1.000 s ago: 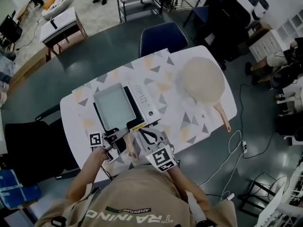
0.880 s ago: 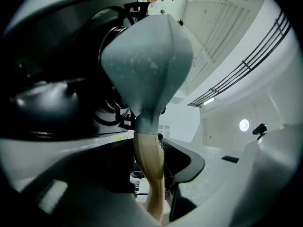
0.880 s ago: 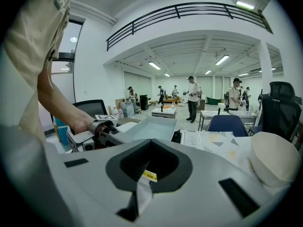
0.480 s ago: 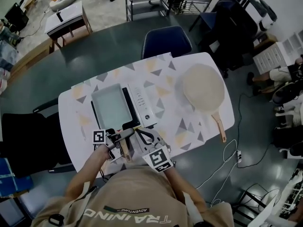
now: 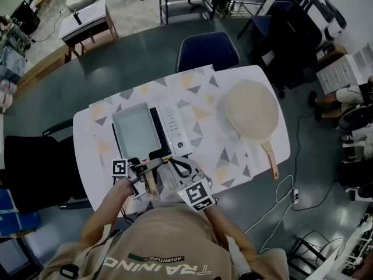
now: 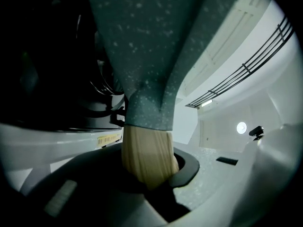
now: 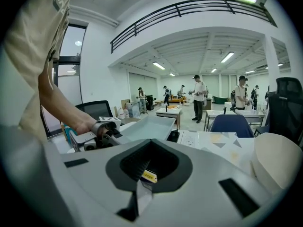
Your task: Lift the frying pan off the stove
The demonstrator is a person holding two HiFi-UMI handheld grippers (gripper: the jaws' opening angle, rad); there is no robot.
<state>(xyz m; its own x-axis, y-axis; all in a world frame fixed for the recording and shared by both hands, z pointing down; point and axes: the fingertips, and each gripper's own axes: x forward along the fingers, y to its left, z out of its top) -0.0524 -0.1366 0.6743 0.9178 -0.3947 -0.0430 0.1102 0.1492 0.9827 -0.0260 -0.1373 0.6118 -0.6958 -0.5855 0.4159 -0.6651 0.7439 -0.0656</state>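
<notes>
A square grey frying pan (image 5: 135, 130) sits on the white stove (image 5: 175, 127) at the table's left. Its wooden handle (image 5: 150, 185) points toward me. My left gripper (image 5: 150, 177) has that handle (image 6: 149, 157) between its jaws, which are closing and touch the wood. The pan's speckled underside (image 6: 151, 56) fills the top of the left gripper view. Just right of the handle is my right gripper (image 5: 182, 168), its jaws together and holding nothing. In the right gripper view the pan (image 7: 147, 126) and the left gripper (image 7: 102, 134) show ahead.
A round cream pan (image 5: 250, 109) with a wooden handle lies upside down at the table's right end. The table (image 5: 207, 150) has a triangle-patterned cloth. A blue chair (image 5: 208, 48) stands at the far side, and cables (image 5: 291, 188) trail on the floor at right.
My left gripper has closed in on the wooden handle near the table's front edge. The pan still rests on the stove. The right gripper has barely moved.
</notes>
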